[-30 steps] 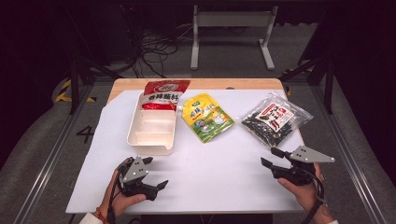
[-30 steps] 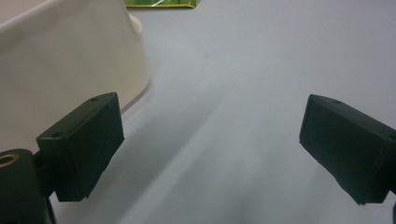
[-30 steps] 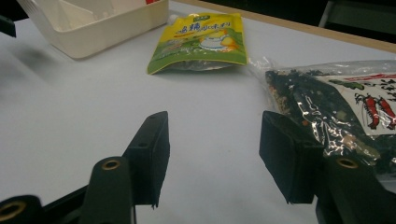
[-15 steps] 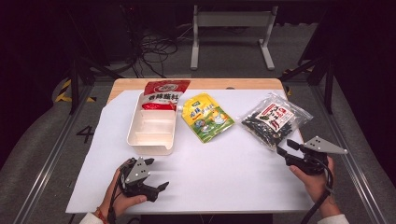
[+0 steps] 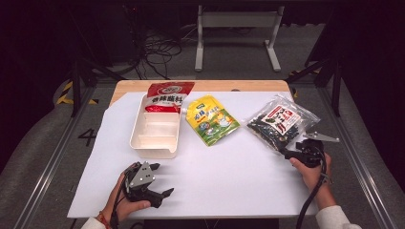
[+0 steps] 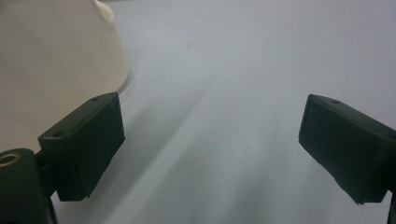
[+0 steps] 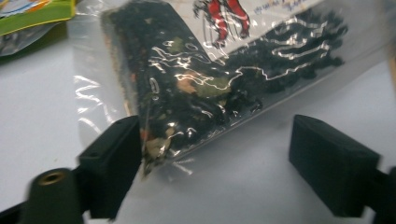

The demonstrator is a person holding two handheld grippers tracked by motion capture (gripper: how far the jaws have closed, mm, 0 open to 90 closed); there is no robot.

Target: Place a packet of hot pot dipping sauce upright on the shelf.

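The right tongs (image 5: 289, 153) are at the near corner of the clear bag of dark dried food (image 5: 281, 122), which lies flat on the right part of the white surface (image 5: 229, 176). Their jaws have just been opening, and now they stand wide apart. In the right gripper view the corner of the bag (image 7: 196, 88) reaches between them and is just beside the left jaw, while the right jaw stands away from it. The pads do not press on the plastic, so I judge that nothing is grasped yet. The left tongs (image 5: 165, 196) rest low at the near left of the surface, also released, with bare paper between the jaws. The cream divided tray (image 5: 156, 149) is just in front of them, and its rounded wall (image 6: 60, 56) appears in the left gripper view. The red packet (image 5: 168, 94) lies with its lower part in the far compartment of the tray and its top over the far rim. The two nearer compartments look empty. The yellow-green pouch (image 5: 211, 119) lies on the surface between the tray and the dark bag, close beside the tray. My judgement is that the work is to put the packets into the tray, and it is at an early stage. One packet seems placed. The dark bag must still be clenched, lifted and carried across to the tray, and the pouch is also waiting.
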